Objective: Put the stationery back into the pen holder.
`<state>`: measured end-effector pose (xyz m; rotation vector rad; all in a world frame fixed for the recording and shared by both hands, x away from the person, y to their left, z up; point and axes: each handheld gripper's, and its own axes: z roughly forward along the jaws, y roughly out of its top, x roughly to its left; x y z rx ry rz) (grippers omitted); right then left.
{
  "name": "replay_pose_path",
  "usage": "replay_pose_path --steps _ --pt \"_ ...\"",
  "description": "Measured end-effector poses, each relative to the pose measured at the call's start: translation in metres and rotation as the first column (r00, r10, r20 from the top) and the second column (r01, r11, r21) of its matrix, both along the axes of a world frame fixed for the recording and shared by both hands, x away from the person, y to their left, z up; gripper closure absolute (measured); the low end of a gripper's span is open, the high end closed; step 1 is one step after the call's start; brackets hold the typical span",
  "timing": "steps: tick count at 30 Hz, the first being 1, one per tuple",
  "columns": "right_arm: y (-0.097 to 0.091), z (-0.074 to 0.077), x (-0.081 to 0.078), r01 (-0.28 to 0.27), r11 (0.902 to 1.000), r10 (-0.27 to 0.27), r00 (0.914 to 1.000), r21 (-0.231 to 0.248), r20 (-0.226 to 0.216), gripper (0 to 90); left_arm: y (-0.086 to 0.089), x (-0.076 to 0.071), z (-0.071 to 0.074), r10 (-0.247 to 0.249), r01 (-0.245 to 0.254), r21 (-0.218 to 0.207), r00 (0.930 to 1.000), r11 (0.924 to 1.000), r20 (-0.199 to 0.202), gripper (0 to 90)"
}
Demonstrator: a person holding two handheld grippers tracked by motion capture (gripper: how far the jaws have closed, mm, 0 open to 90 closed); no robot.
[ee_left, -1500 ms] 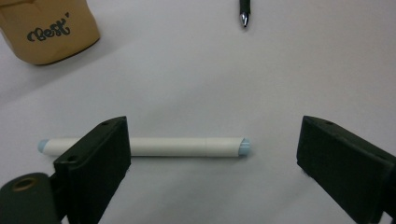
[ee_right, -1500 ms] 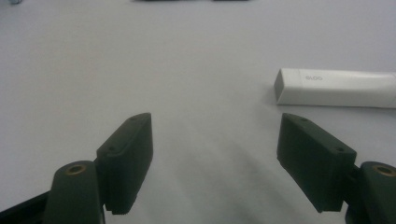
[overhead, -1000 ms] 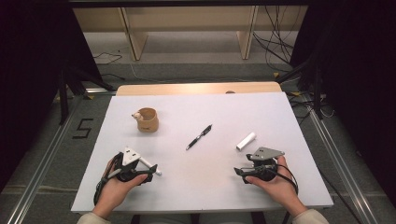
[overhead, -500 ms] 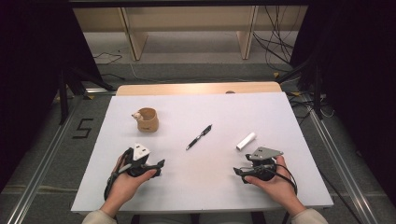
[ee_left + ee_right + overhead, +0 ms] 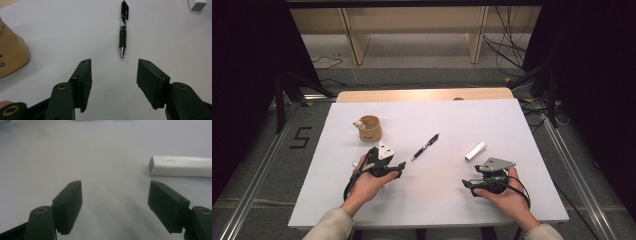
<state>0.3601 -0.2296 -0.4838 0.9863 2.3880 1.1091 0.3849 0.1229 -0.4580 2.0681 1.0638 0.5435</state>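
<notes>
Pen (image 5: 122,30) lay on the table (image 5: 512,125) just ahead of your left gripper (image 5: 113,75), tip toward you and roughly in line with the gap; from above it lay slanted, mid-table (image 5: 425,146). Your left jaws had just been closing with nothing between them, and stood about half apart. Your right gripper (image 5: 115,202) sat spread and empty, beside the white tube (image 5: 182,166).

The risk, as I judged it, was narrowing too early: you faced the pen nearly end-on, so shrinking jaws could have struck the tip and pushed the pen away instead of straddling it. A round barrel pinched along its length would likely have rolled or squirted out. The tan cup (image 5: 11,51) sat near your left side; a wide swing could have clipped it.
</notes>
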Motion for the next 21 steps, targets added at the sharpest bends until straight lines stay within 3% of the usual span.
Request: replay_pose_path --steps 6,11,15,21 --pt "-0.001 0.0 0.001 0.004 1.0 -0.004 1.0 0.002 0.006 29.5 0.004 0.0 -0.003 0.005 -0.004 0.002 0.9999 1.0 -0.009 52.0" --pt "-0.001 0.0 0.002 0.006 1.0 -0.006 1.0 0.002 0.005 29.5 -0.004 0.006 0.0 -0.002 0.002 0.0 1.0 1.0 -0.002 52.5" --pt "-0.001 0.0 0.003 0.013 0.9999 -0.013 0.9999 0.005 0.008 29.7 -0.017 0.01 0.001 -0.02 0.02 0.006 0.9998 0.9998 0.007 52.6" --pt "-0.002 0.0 0.003 0.014 0.9999 -0.014 0.9999 0.006 0.008 29.7 -0.053 0.017 0.005 -0.079 0.079 -0.012 0.9968 0.9968 0.013 52.4"
